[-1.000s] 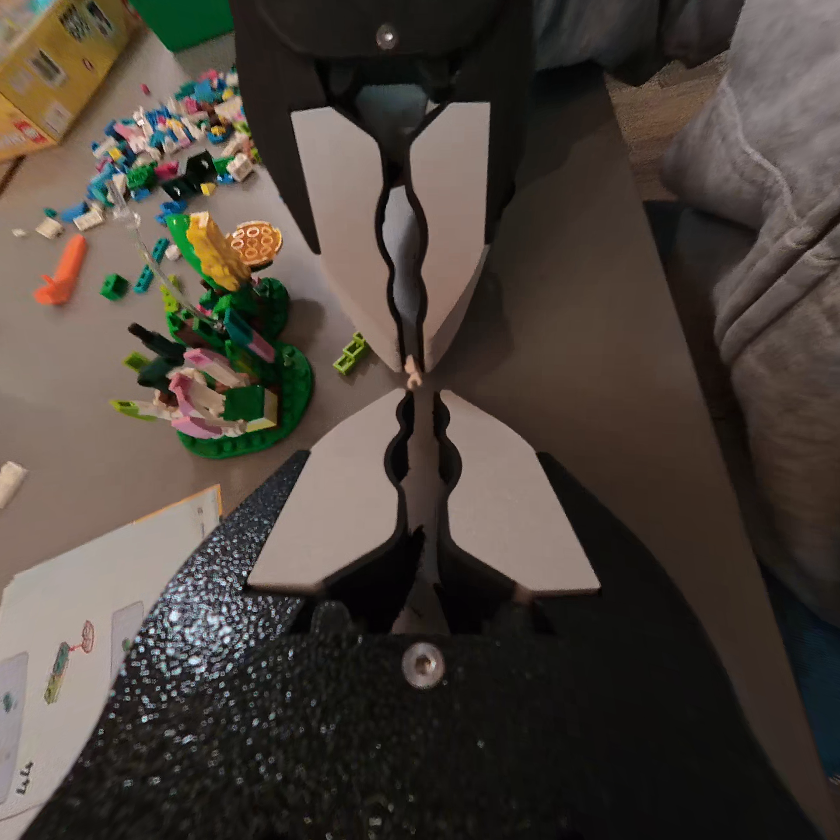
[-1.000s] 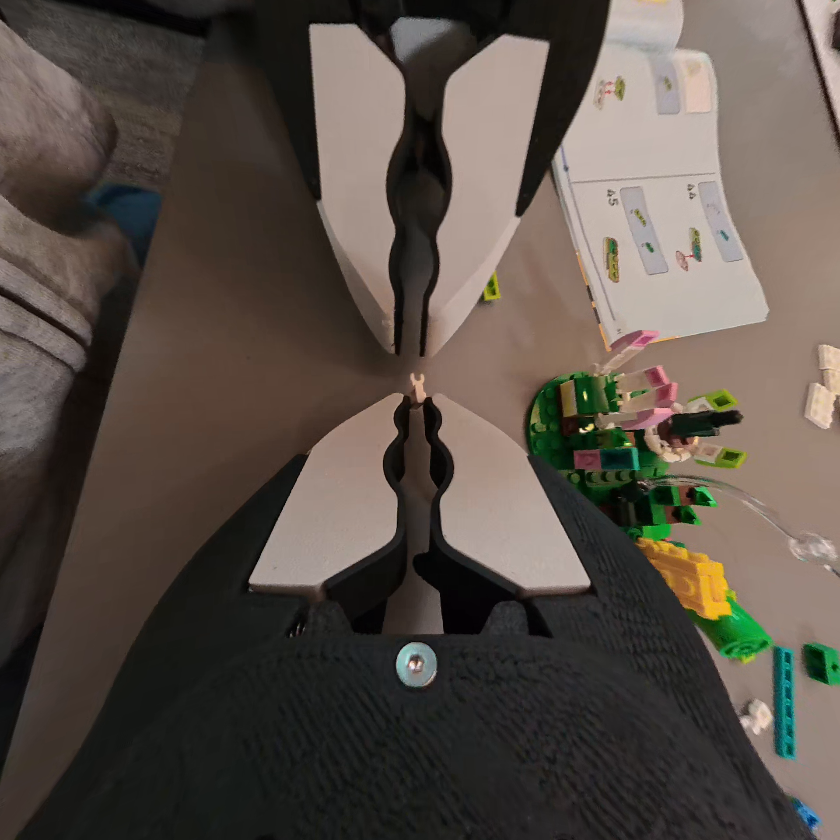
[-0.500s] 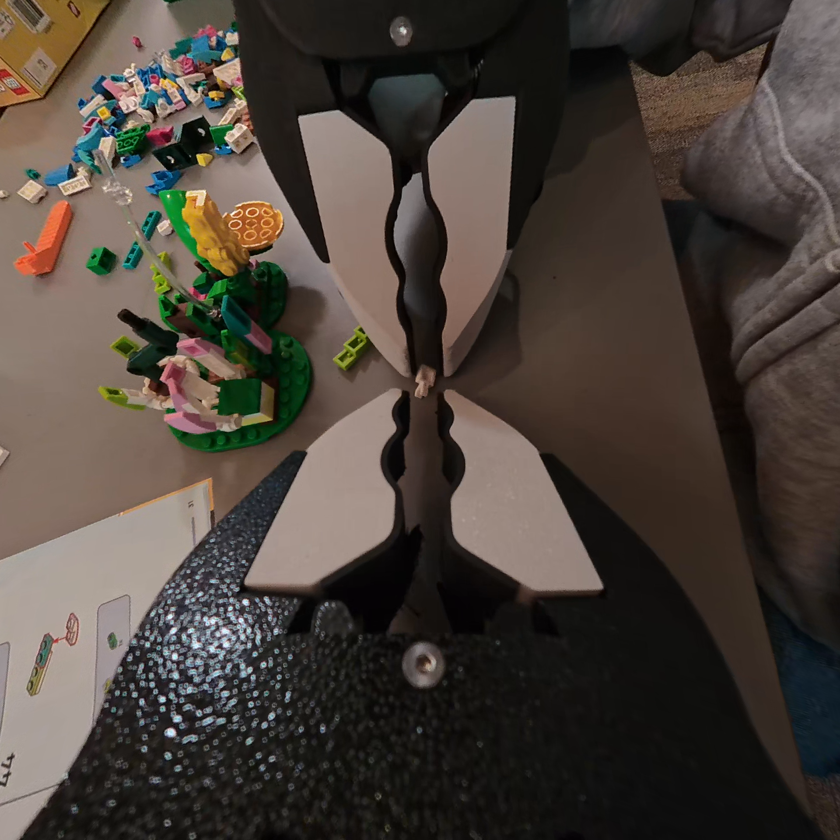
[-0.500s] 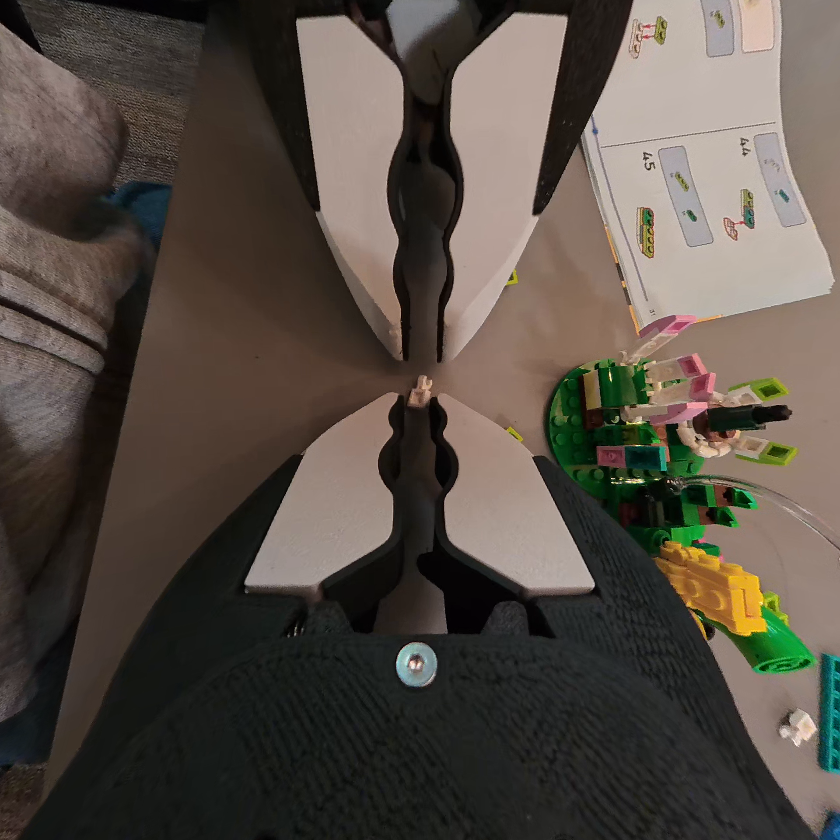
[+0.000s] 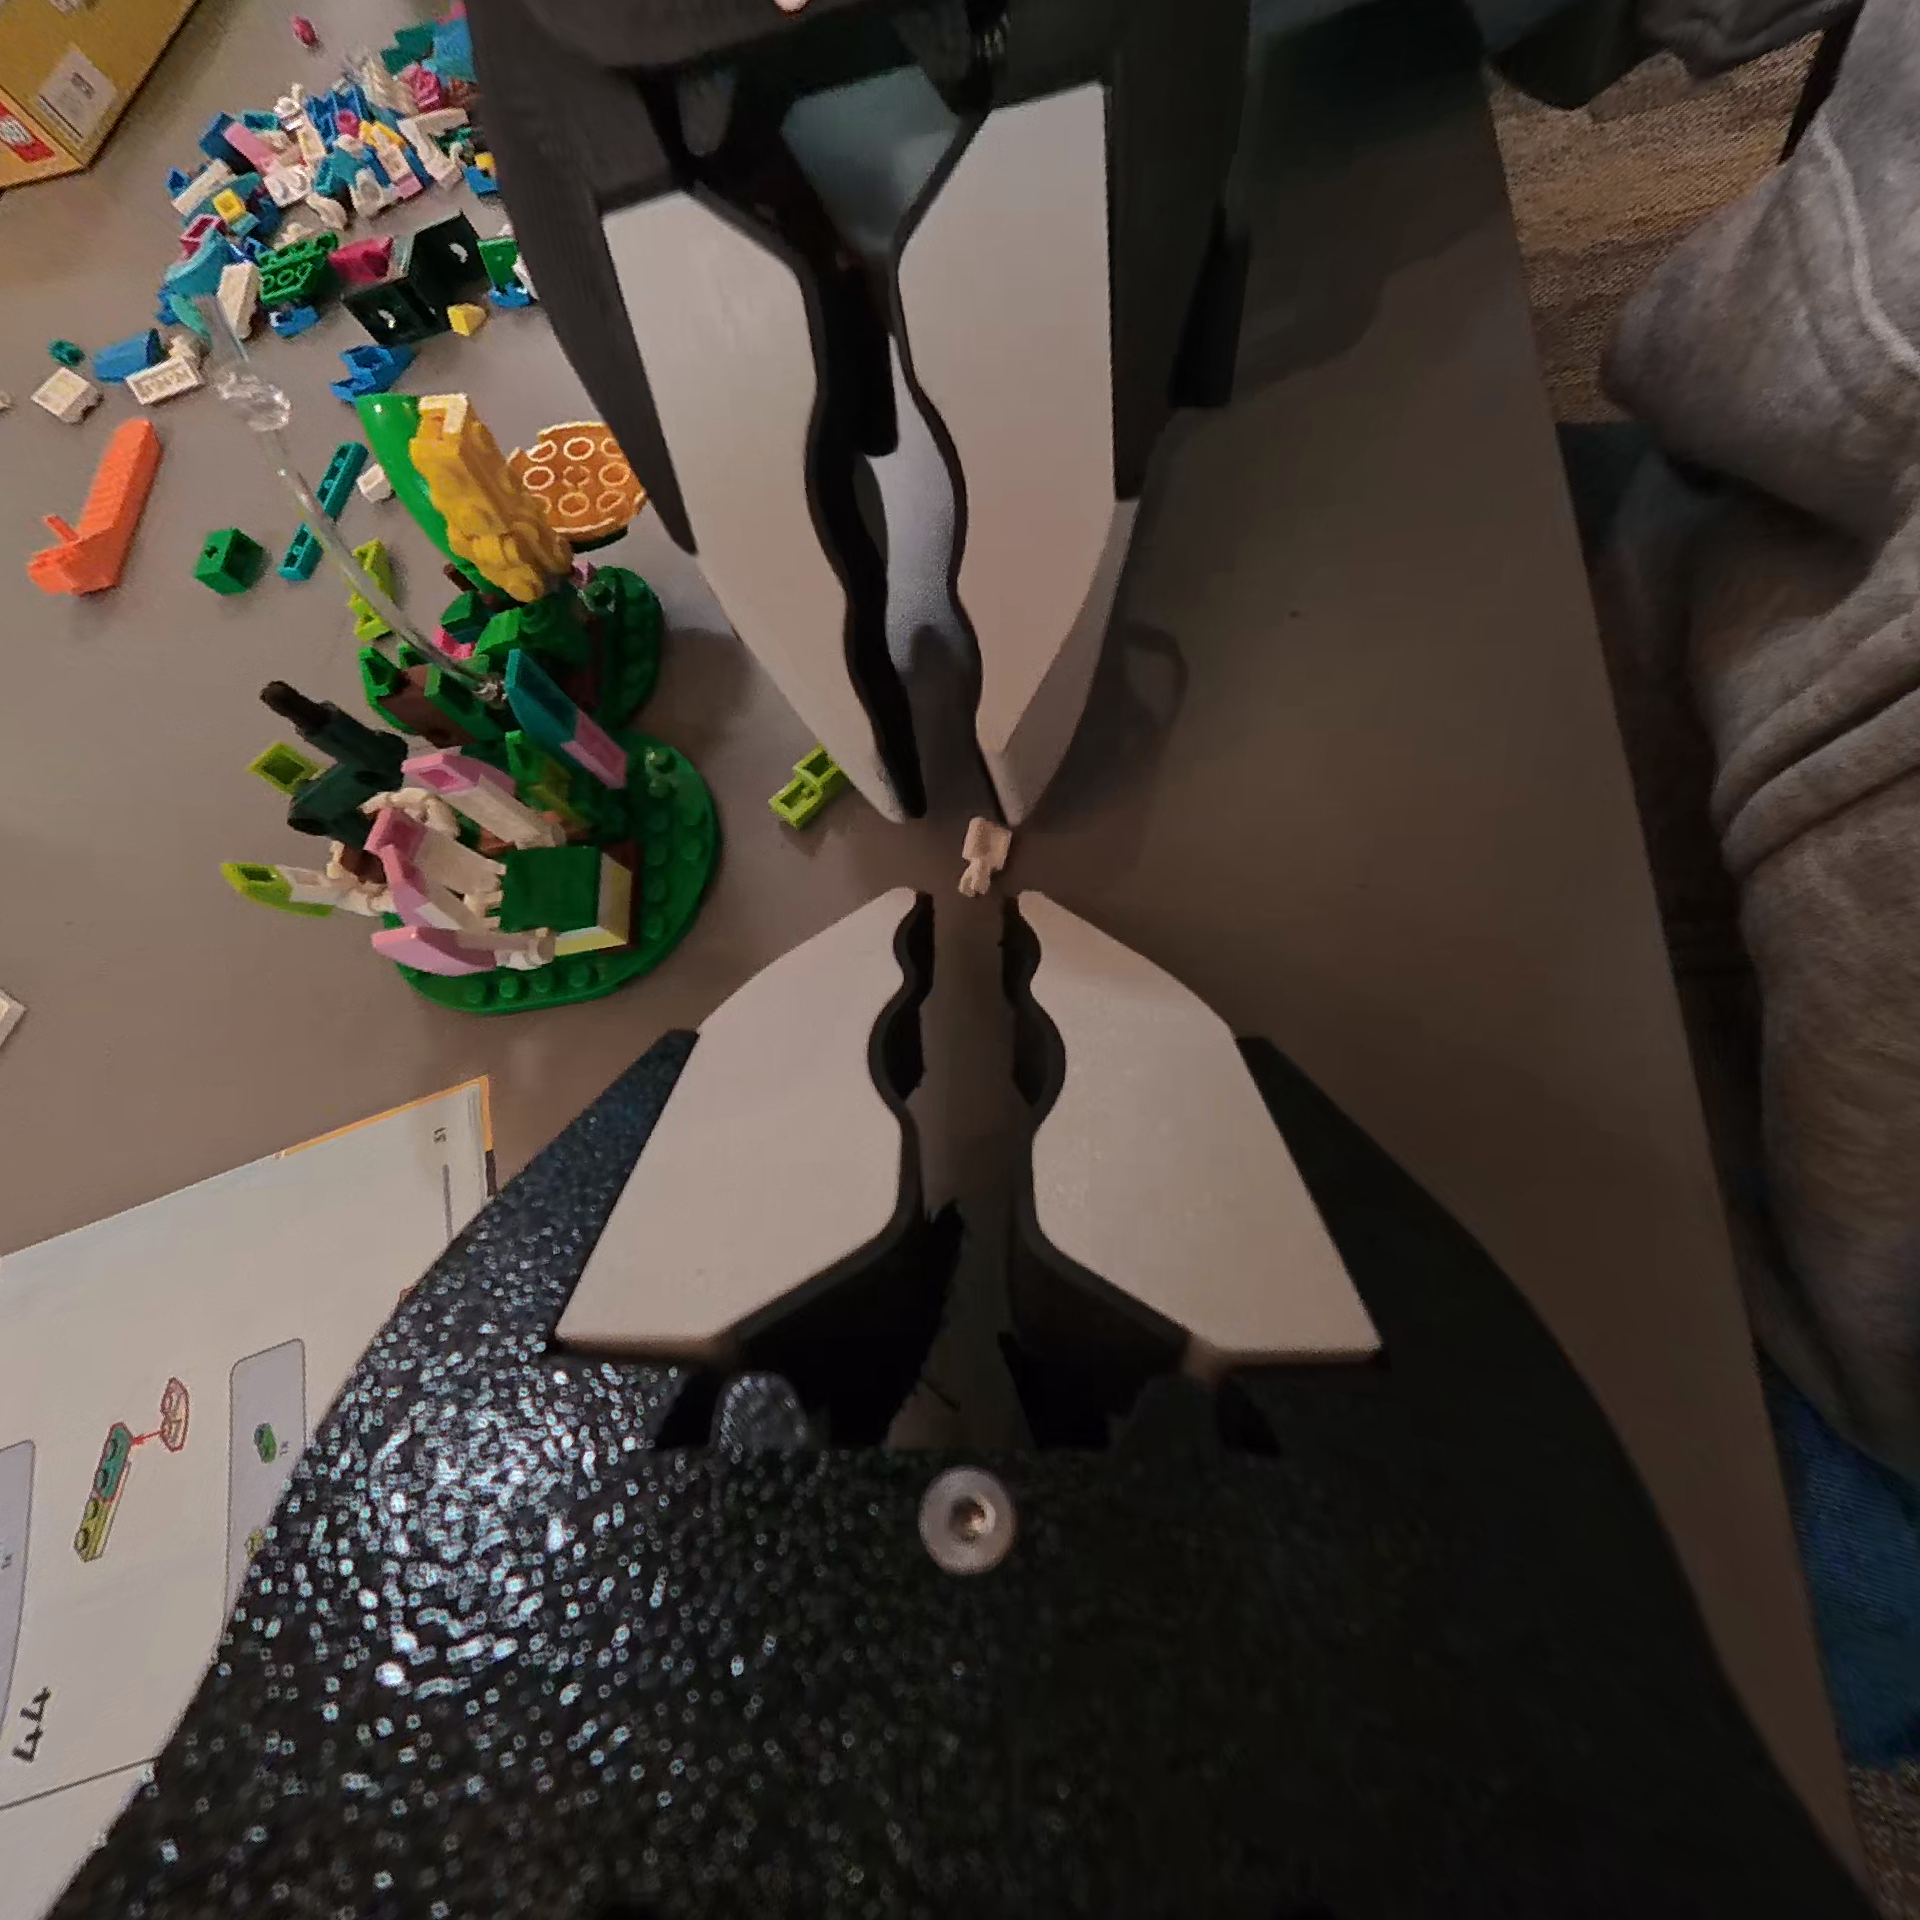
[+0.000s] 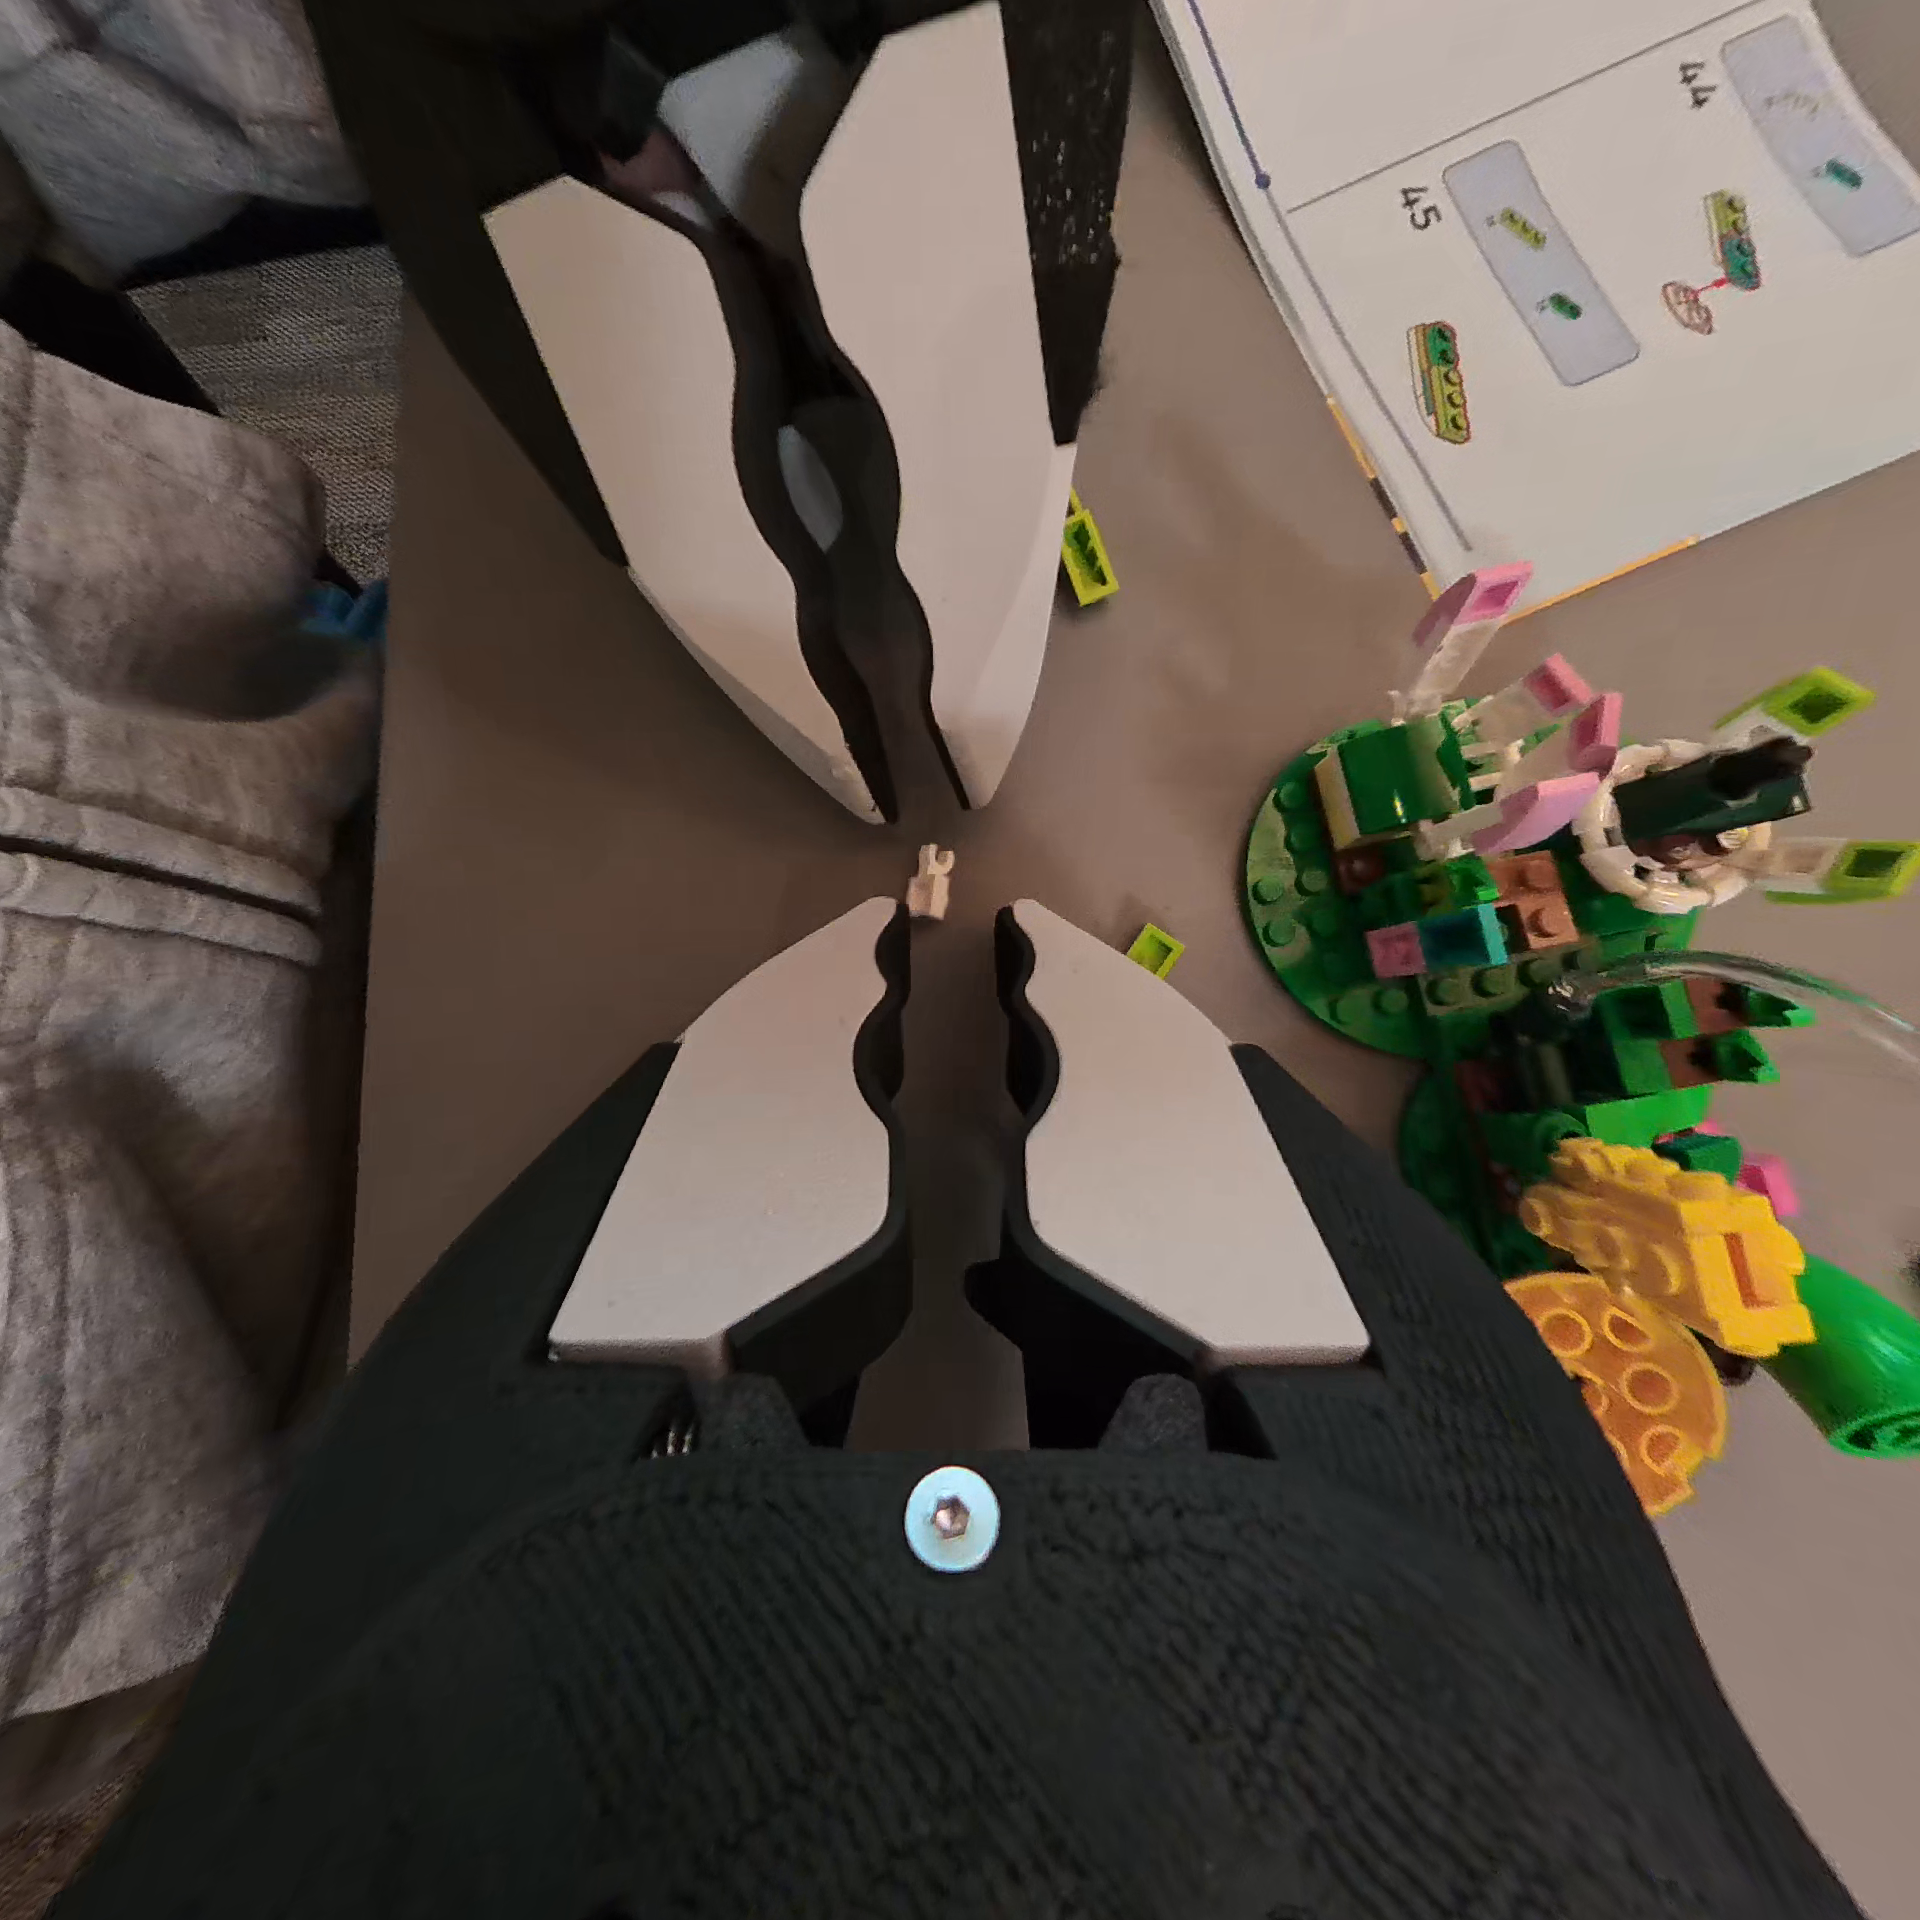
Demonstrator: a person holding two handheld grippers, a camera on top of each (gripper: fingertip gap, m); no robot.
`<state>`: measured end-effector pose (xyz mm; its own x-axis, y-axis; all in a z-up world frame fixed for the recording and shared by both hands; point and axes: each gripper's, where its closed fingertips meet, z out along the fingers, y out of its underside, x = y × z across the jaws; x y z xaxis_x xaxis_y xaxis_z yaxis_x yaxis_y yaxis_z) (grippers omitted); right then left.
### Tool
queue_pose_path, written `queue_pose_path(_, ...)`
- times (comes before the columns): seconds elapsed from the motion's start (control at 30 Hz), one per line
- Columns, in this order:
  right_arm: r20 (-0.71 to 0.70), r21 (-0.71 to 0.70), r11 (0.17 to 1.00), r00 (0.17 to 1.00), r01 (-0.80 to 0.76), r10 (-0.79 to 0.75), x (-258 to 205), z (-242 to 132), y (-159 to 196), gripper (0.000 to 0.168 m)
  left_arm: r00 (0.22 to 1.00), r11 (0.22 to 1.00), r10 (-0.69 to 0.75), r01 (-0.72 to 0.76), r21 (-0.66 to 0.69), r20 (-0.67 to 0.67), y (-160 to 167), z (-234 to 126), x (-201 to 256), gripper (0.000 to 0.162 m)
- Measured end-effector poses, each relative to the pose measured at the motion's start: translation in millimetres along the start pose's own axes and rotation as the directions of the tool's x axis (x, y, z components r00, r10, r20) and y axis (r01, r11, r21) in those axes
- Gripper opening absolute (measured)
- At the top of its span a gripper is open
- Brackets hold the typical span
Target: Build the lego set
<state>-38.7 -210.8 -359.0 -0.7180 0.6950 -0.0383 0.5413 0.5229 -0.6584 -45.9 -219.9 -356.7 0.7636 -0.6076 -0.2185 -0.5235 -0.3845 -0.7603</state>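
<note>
Tiny off-white lego clip piece (image 5: 982,854) sits dead centre over the grey tabletop (image 5: 1351,727), between the two sets of tips, which point at each other. Left gripper (image 5: 968,899) comes in from 6 o'clock in its own view, jaws parted narrowly and empty. Right gripper (image 6: 951,906) has the same narrow gap with nothing clamped. In the right wrist view the piece lies just beside the tip of its 9 o'clock-side finger. Can't tell whether it touches that finger or just lies on the table. My read of the step: get a firm pinch on this clip and orient it before taking it to the model. To do it well, centre one gripper's gap over the piece's long axis and come down square. Close slowly on the flat body, not the clip end, or it will likely squirt out sideways. Back the other gripper off so the tips don't collide. The half-built green-base flower model with pink petals and yellow top (image 5: 499,831) is at 9 o'clock in the left view, well apart. The loose pile of mixed coloured bricks (image 5: 332,208) is at 11 o'clock. Writing: the open white instruction booklet (image 5: 208,1351) at 8 o'clock has printed step numbers and diagrams. The yellow cardboard box (image 5: 62,94) at 10 o'clock has a brand logo and label. Not transcribing either.
</note>
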Motion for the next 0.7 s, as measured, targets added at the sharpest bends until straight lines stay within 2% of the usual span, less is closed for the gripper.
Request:
queue_pose_path(0.03, 0.001, -0.004, 1.0, 1.0, -0.008, 0.008, 0.3, 1.8, 0.2, 0.014, 1.0, 1.0, -0.005, 0.005, 0.005, -0.001, -0.5, -0.5, -0.5, 0.012)
queue_pose_path(0.2, 0.002, -0.011, 1.0, 1.0, 0.013, -0.013, -1.3, 6.3, 0.2, 0.001, 1.0, 1.0, -0.02, 0.02, 0.015, -0.006, -1.0, -1.2, -1.0, 0.012)
queue_pose_path(0.4, -0.076, -0.034, 0.987, 0.984, 0.157, -0.159, -0.4, 7.3, -0.4, 0.0, 0.998, 0.999, -0.047, 0.047, 0.005, -0.03, -0.9, 0.6, 2.3, 0.012)
queue_pose_path(0.6, -0.071, -0.039, 0.99, 0.988, 0.138, -0.14, 2.4, 0.9, 1.3, 0.004, 0.999, 0.998, -0.048, 0.048, -0.029, -0.008, 2.4, -0.6, -0.9, 0.014)
queue_pose_path(0.7, -0.114, -0.022, 0.998, 0.992, 0.059, -0.061, 15.8, -11.0, 0.5, 0.009, 0.998, 0.998, -0.057, 0.057, -0.018, 0.014, 1.6, -6.2, -6.7, 0.014)
